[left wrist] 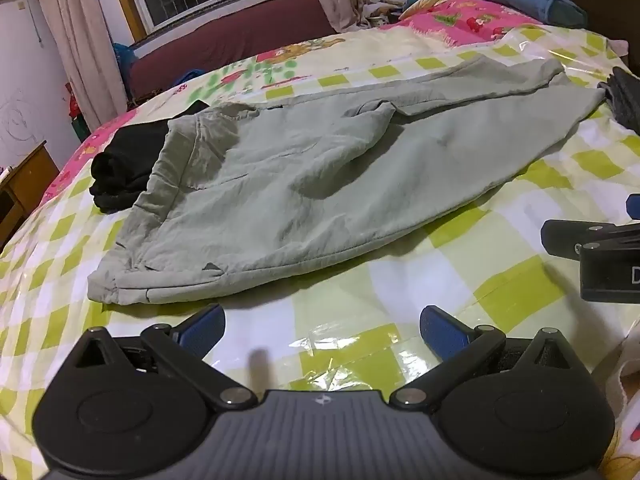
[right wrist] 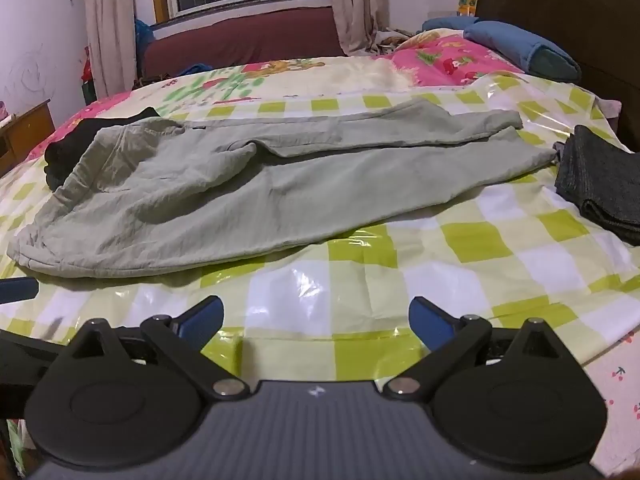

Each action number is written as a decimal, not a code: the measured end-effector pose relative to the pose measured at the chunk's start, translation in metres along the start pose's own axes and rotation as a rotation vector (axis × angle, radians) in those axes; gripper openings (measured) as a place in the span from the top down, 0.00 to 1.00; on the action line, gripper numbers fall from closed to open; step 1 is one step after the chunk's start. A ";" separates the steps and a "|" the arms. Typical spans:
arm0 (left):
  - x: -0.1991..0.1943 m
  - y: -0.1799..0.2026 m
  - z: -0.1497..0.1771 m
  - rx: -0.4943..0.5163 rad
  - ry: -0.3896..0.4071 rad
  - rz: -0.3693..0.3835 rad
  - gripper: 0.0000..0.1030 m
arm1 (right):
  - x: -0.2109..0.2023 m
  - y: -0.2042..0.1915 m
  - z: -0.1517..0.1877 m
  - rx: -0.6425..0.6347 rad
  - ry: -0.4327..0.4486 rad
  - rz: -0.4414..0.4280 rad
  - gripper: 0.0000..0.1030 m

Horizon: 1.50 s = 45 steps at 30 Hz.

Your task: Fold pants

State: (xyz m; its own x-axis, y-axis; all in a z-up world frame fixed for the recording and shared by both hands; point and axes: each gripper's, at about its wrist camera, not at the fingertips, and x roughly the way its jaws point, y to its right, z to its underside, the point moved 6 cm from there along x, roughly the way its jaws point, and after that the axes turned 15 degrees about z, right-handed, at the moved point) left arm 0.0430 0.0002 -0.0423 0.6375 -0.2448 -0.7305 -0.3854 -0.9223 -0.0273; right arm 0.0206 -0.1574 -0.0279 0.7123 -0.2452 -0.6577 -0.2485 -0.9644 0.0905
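Pale grey-green pants (left wrist: 304,184) (right wrist: 248,196) lie spread flat across the checked plastic sheet (left wrist: 500,300) (right wrist: 460,280) on the bed, waistband to the left, legs running to the right. My left gripper (left wrist: 322,332) hovers open over the sheet just in front of the waistband end, nothing between its blue pads. My right gripper (right wrist: 316,322) is open too, over bare sheet in front of the near leg. Part of the right gripper's body (left wrist: 600,264) shows at the right edge of the left wrist view.
A black garment (left wrist: 120,172) (right wrist: 68,148) lies bunched behind the waistband. A folded dark grey garment (right wrist: 600,192) (left wrist: 624,100) rests right of the leg ends. Blue pillows (right wrist: 520,48) and a dark headboard (right wrist: 568,20) stand at the far right; a wooden stand (left wrist: 24,188) is left of the bed.
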 end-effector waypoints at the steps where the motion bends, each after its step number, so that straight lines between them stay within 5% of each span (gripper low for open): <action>1: 0.000 0.000 0.000 -0.002 -0.002 0.003 0.00 | 0.000 0.000 0.000 -0.001 -0.001 0.001 0.04; 45: 0.005 -0.011 0.002 -0.039 -0.014 -0.016 0.00 | 0.010 -0.017 0.014 -0.102 -0.067 -0.021 0.04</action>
State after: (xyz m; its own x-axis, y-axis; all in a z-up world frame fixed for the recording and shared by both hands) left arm 0.0486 0.0095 -0.0473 0.6336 -0.2257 -0.7400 -0.3489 -0.9371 -0.0130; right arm 0.0225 -0.1423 -0.0465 0.6702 -0.2210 -0.7085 -0.1633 -0.9752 0.1497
